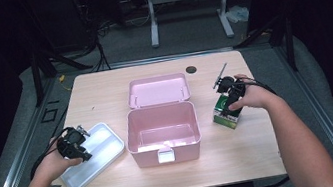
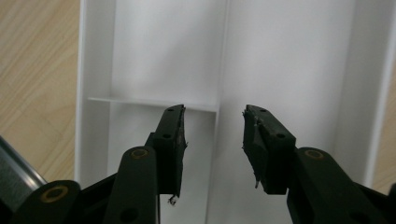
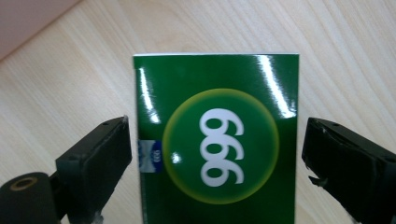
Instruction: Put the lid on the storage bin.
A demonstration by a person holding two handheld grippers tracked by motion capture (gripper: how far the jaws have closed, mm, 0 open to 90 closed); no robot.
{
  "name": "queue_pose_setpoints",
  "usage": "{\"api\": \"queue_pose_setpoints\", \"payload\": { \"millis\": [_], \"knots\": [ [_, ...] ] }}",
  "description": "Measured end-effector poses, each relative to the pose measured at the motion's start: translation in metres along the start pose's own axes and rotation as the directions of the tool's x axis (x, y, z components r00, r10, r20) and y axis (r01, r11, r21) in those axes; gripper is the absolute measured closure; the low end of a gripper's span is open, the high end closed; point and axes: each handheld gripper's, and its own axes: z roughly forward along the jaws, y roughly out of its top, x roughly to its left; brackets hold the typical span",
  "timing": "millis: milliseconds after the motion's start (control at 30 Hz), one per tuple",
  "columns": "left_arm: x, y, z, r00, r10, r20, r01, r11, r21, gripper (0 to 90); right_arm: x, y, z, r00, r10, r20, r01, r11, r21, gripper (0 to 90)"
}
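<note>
Right gripper [image 3: 215, 154] hangs open over the green box [image 3: 217, 140], jaws straddling its sides at 3 and 9 o'clock, apparently not touching, while the left gripper [image 2: 214, 140] waits open over the white tray [image 2: 289, 60]

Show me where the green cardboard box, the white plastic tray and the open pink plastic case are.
green cardboard box [image 3: 219, 140]: right gripper view, printed face.
white plastic tray [image 1: 107, 146]: high view, bare floor.
open pink plastic case [image 1: 157, 92]: high view, lid.
</note>
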Motion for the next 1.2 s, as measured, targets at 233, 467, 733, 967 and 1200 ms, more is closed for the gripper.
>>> {"api": "queue_pose_setpoints", "payload": {
  "millis": [233,467,733,967,1200],
  "knots": [
    [-0.012,-0.004,-0.016,0.9993,-0.001,-0.036,-0.003,0.9952,-0.098,50.7,-0.011,0.005,0.008,0.9955,0.003,-0.094,0.003,0.998,0.063,13.6],
    [-0.018,-0.009,-0.022,0.9997,-0.007,-0.023,0.004,0.9914,-0.131,50.6,-0.013,0.008,0.009,0.9938,0.019,-0.109,-0.008,0.995,0.103,14.6],
    [-0.021,-0.015,-0.030,0.9998,-0.022,0.001,0.022,0.9861,-0.165,49.6,-0.008,0.008,0.001,0.9964,0.013,-0.083,-0.005,0.995,0.099,15.9],
    [-0.024,-0.015,-0.032,0.9999,-0.012,0.000,0.012,0.9865,-0.163,48.7,0.003,0.013,-0.037,0.9970,-0.041,-0.065,0.045,0.997,0.070,15.9],
    [-0.025,-0.016,-0.035,1.0000,-0.005,0.001,0.005,0.9854,-0.170,48.5,0.015,0.020,-0.069,0.9951,-0.088,-0.044,0.092,0.993,0.078,15.9]
  ]
}}
